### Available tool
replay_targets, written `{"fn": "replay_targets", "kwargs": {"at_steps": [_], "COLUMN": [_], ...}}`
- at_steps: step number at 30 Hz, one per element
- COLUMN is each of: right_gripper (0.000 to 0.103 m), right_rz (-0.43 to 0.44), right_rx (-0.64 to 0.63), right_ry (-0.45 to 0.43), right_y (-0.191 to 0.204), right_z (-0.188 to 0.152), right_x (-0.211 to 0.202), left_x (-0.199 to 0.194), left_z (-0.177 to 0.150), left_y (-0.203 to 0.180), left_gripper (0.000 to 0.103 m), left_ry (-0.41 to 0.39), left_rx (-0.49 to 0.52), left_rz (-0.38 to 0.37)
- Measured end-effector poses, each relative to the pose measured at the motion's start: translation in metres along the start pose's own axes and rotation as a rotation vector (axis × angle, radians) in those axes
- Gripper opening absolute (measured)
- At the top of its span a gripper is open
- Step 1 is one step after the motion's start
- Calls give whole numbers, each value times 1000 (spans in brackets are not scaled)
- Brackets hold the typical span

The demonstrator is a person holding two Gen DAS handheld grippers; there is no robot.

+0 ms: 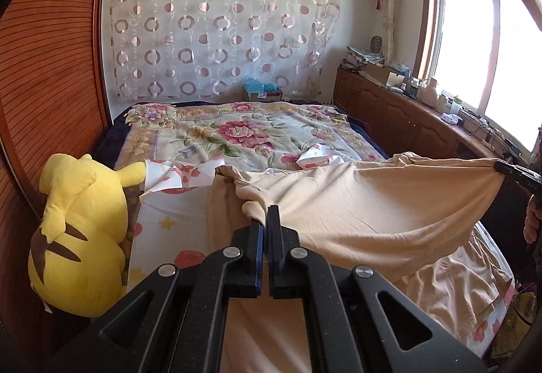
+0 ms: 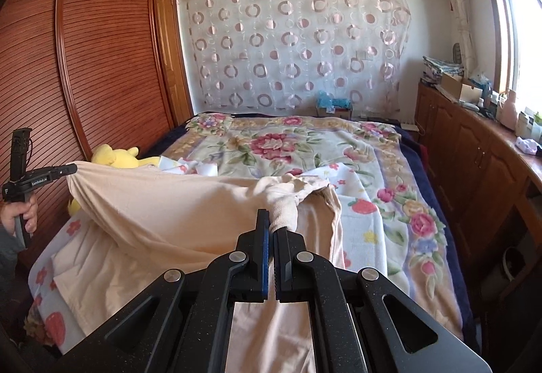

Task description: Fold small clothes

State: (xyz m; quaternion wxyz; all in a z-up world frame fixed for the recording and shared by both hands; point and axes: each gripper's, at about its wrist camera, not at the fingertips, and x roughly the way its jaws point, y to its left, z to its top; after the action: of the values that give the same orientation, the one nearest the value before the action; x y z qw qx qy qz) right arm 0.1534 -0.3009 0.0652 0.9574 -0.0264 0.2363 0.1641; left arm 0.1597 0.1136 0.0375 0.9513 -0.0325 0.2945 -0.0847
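Garment (image 1: 355,203) pinched by both tools; only left view shows window (image 1: 474,44).

Your wrist views: each close behind its gripper, angled down along the bed (image 1: 237,132) toward the curtain (image 2: 294,44); both share these.

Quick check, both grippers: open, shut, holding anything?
Left gripper: shut on the beige garment, pinching one end.
Right gripper: shut on the same beige garment, pinching the other end.
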Motion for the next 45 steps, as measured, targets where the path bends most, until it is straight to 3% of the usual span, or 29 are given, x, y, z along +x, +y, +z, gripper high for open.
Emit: {"fn": "replay_targets", "kwargs": {"at_steps": [8,13,20,28,32,33,34,35,38,43,45], "right_gripper": [2,2,2,2,2,2,2,2,2,10,18], "right_rz": [-4,-8,-20,-1,-19,-62,-95,-101,-108,-134,-139], "right_rx": [24,31,69,79,79,64,58,64,75,48,47], "right_ry": [-20,2,39,14,93,123,159,189,238,246,238], "right_y": [3,11,5,15,8,7,6,3,-1,7,11], "right_z": [-31,-47,-60,-56,-80,-88,-98,-106,-120,-115,-117], "right_x": [-45,-57,-71,-99,-81,-74,-65,-59,-48,-44,-52], "left_x": [-38,-49,-55,-64,-47,-45,-45,-46,-52,-53,-48], "left_z": [-26,-54,-86,-90,-109,-116,-121,-125,-136,-154,-159], "left_y": [4,3,7,17,15,13,13,14,17,17,14], "left_gripper": [3,3,3,3,3,4,13,24,36,36,36], "left_ry": [-26,4,62,60,131,148,156,159,178,239,260], "left_rx": [-14,-31,-47,-84,-64,-57,-59,-63,-53,-46,-44], "left_rz": [15,25,30,33,51,48,33,22,23,5,-8]}}
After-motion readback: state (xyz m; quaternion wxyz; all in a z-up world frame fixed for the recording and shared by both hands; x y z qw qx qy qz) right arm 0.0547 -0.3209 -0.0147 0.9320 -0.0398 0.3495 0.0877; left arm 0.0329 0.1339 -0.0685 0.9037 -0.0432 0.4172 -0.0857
